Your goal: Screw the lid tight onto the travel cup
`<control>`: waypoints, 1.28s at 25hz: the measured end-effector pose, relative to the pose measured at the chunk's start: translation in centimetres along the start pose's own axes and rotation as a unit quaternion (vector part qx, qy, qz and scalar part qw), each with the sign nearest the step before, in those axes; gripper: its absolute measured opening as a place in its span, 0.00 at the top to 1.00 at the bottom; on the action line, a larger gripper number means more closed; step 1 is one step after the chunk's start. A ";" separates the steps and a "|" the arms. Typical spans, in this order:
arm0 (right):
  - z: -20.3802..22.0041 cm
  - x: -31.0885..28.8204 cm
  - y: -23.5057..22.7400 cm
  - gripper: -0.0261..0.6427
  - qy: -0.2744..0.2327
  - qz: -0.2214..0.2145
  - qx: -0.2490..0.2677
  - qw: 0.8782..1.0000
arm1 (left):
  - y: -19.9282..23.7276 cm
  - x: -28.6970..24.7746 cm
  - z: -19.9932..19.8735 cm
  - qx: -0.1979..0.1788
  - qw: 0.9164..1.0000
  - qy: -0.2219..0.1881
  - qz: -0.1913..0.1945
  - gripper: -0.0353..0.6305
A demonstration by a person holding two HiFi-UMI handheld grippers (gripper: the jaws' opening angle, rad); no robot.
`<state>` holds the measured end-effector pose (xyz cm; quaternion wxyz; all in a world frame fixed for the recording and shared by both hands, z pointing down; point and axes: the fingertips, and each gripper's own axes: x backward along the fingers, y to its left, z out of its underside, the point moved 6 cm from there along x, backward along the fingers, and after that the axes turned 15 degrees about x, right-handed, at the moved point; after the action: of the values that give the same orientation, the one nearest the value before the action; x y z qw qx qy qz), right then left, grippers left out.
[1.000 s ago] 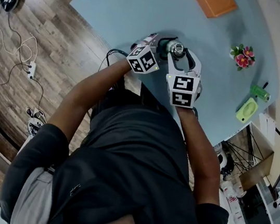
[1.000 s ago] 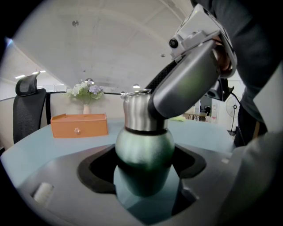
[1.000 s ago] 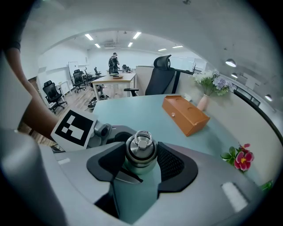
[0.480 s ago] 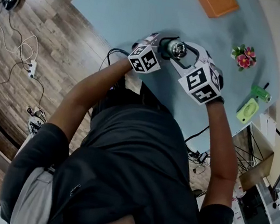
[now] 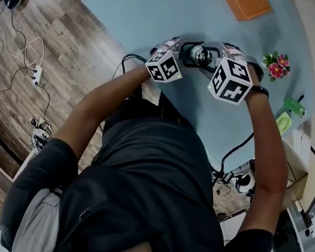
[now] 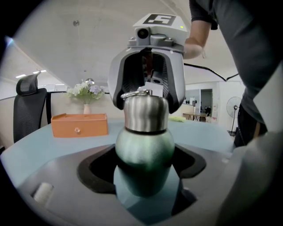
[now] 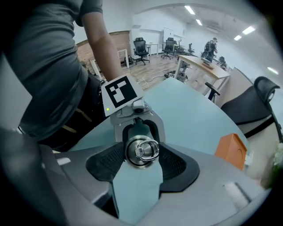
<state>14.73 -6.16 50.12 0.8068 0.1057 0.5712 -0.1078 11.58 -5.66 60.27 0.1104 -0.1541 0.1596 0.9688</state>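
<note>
Travel cup (image 6: 144,150): upright on the table (image 5: 152,9), body clamped in left tongs (image 6: 147,176).
Right tongs (image 7: 141,155): overhead, just been opening, slack round the lid (image 7: 142,150).
Next twist: probably re-close squarely on lid, with cup held steady.

Your right gripper (image 5: 206,56) has rolled round the lid (image 7: 142,150). Its marker cube (image 5: 231,79), a second ago on the near side of the travel cup (image 6: 143,154) toward your body, now sits out to its right. Your right forearm (image 5: 264,145) has swung out rightward too, and the fingers (image 7: 110,164) have just been opening, with the lid loose between them.
</note>
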 end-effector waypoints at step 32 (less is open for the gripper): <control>0.5 0.5 1.9 0.61 -0.090 0.301 -0.505 0.803 | -0.1 0.0 0.0 -0.002 1.000 0.002 0.003 0.32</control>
<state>15.89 -4.47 49.87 0.7859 -0.1603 0.4086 0.4357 11.56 -5.55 60.23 0.1066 -0.1560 0.1584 0.9691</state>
